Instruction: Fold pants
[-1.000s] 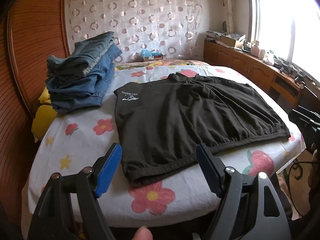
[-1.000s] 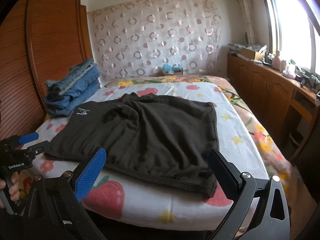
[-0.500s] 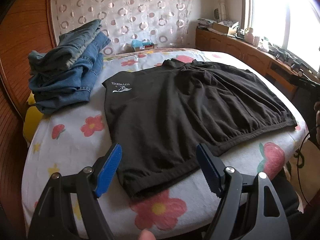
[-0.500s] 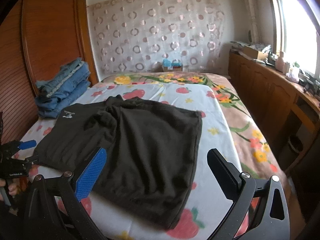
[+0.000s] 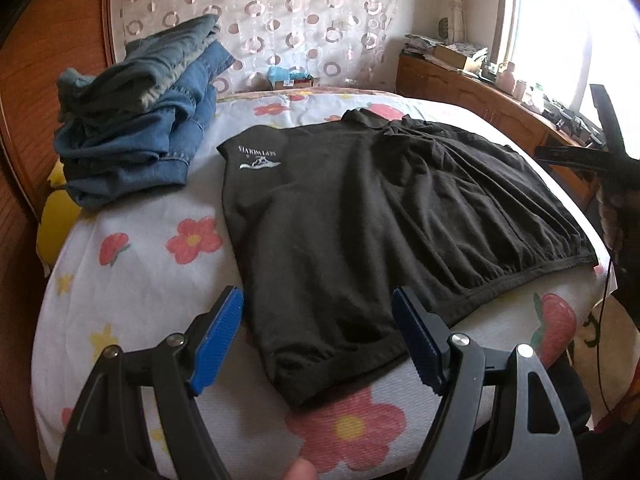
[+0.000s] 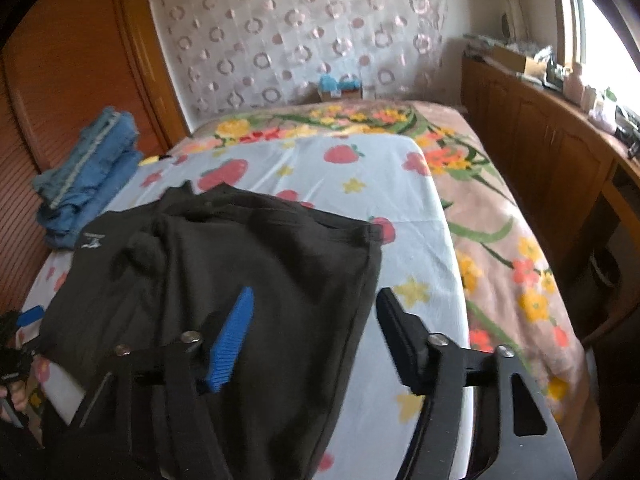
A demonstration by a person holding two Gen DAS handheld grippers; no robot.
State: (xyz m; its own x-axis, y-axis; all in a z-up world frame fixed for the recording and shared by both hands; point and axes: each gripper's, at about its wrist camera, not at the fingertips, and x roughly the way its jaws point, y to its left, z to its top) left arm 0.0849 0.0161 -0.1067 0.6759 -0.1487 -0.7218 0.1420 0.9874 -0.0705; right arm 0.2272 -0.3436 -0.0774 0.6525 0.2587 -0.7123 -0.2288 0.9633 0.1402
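Looking down my left gripper, I am seeing its ridged blue pads standing wide apart, holding nothing, above the stretchy hem of the black pants. The pants are lying flat and soft on the flowery bed sheet, with a small white logo near one edge. My right gripper is also gaping wide and empty over the pants' other edge. A lumpy pile of blue jeans is sitting near the wooden headboard.

Matt black cloth pants on printed cotton-like bedsheet.
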